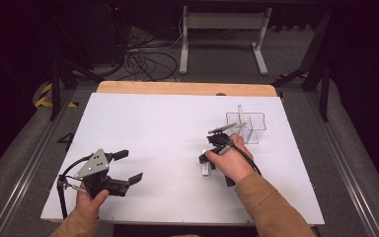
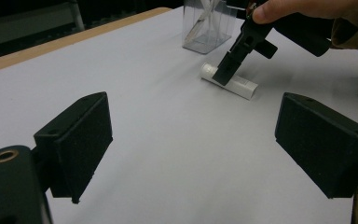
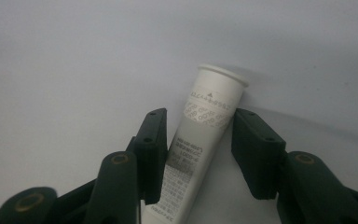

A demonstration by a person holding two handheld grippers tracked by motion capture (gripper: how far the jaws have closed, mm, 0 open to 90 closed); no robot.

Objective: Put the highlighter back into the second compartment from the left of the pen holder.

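A white tube (image 1: 205, 169) with small print lies flat on the white table sheet (image 1: 153, 128). My right gripper (image 1: 208, 160) points down over it, open, one black jaw on each side of the tube (image 3: 205, 135) with thin gaps. In the left gripper view the tube (image 2: 240, 87) lies beyond my own jaws, with the right gripper (image 2: 226, 70) lowered onto it. My left gripper (image 1: 128, 167) rests near the front left, open and holding nothing; its jaws (image 2: 193, 140) stand wide apart.
A clear plastic box (image 1: 246, 127) holding a couple of slim items stands just behind the right hand, also seen as the box (image 2: 205, 28) at the far end. A wooden table edge (image 1: 177, 88) runs along the back. Cables and a white frame lie on the floor beyond.
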